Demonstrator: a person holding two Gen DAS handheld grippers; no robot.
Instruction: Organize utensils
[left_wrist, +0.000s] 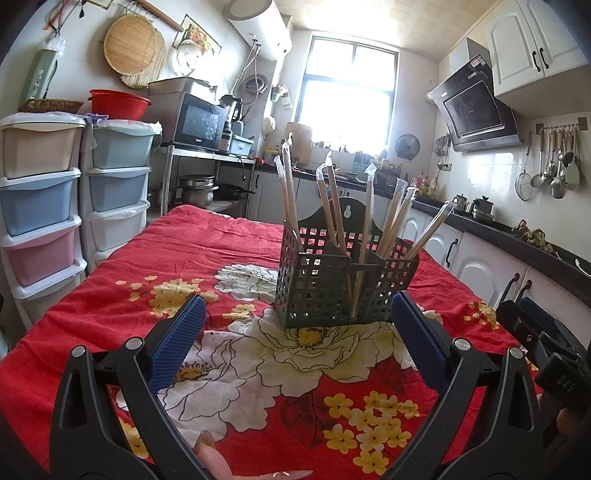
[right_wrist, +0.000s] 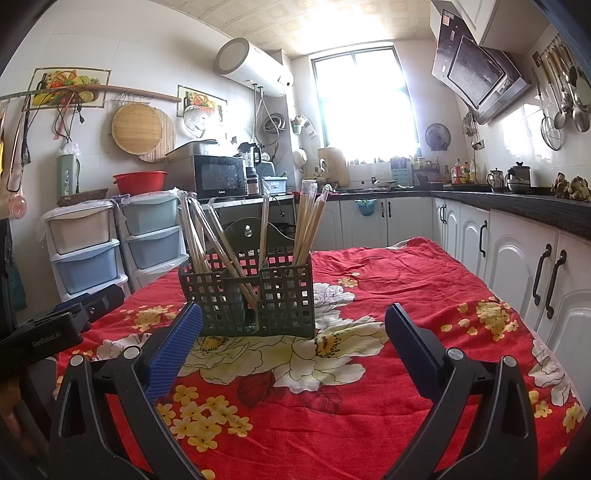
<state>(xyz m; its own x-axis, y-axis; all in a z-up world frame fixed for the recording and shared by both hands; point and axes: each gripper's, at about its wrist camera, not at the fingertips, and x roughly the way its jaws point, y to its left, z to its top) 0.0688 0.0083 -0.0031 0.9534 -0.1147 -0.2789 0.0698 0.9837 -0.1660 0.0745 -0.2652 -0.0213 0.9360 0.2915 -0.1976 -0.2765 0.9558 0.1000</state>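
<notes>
A dark green perforated utensil caddy (left_wrist: 321, 291) stands upright on the red floral tablecloth (left_wrist: 207, 240). Several wrapped pairs of chopsticks (left_wrist: 334, 206) lean out of its compartments. My left gripper (left_wrist: 297, 314) is open and empty, just short of the caddy, with blue pads (left_wrist: 177, 341) to either side. In the right wrist view the caddy (right_wrist: 280, 295) stands left of centre with chopsticks (right_wrist: 308, 225) in it. My right gripper (right_wrist: 293, 323) is open and empty, just in front of the caddy. The right gripper's body (left_wrist: 543, 339) also shows at the left view's right edge.
Stacked plastic drawers (left_wrist: 40, 206) stand left of the table. White cabinets under a black counter (right_wrist: 535, 210) run along the right. A microwave (right_wrist: 220, 176) and pots sit behind. The left gripper's body (right_wrist: 62, 325) shows at the right view's left edge.
</notes>
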